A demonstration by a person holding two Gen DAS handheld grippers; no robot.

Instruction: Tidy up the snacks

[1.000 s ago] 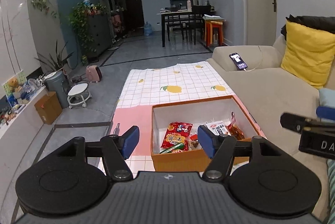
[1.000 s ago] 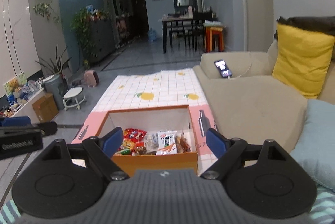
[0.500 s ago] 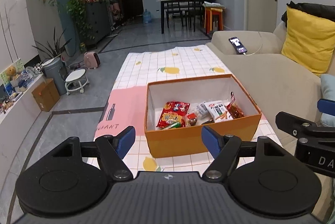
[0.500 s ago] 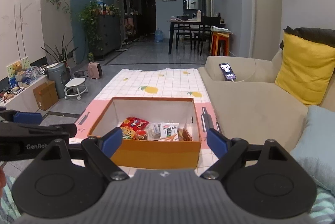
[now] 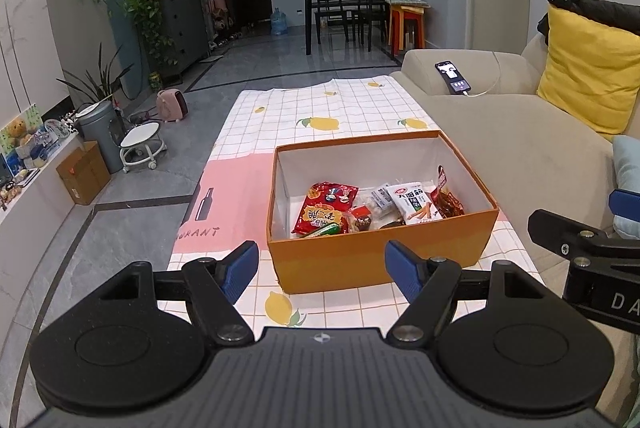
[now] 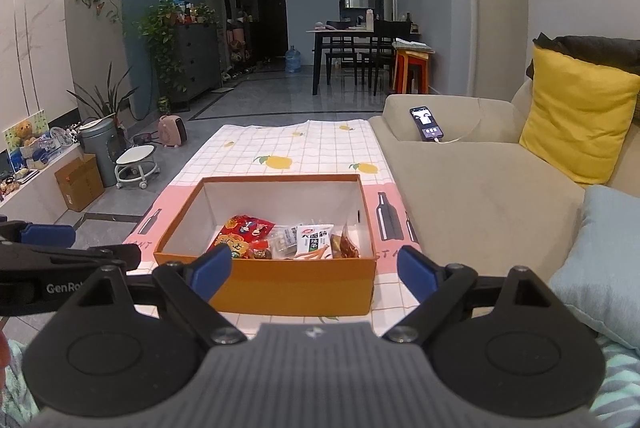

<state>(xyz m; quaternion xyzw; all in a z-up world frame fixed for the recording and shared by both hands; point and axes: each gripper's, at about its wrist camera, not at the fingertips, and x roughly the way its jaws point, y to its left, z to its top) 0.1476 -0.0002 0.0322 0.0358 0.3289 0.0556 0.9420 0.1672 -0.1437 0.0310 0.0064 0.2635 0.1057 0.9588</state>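
Observation:
An orange cardboard box (image 5: 380, 260) with a white inside stands open on the near end of the low table. In it lie a red snack packet (image 5: 324, 207), a white packet (image 5: 414, 201), a dark red packet (image 5: 446, 197) and some small sweets. My left gripper (image 5: 322, 264) hangs open just in front of the box's near wall, with nothing between its blue pads. The right wrist view shows the same box (image 6: 300, 284) and red packet (image 6: 240, 232). My right gripper (image 6: 314, 272) is also open and empty before the near wall.
A lemon-print checked cloth (image 5: 320, 107) covers the table. A beige sofa (image 5: 500, 131) runs along the right, carrying a charging phone (image 5: 452, 77), a yellow pillow (image 5: 588, 67) and a light blue cushion (image 6: 600, 260). Grey floor lies to the left.
Both grippers have sunk a little, and the whole box with its near wall has come into view. The left jaws stand slightly wider than a second ago.

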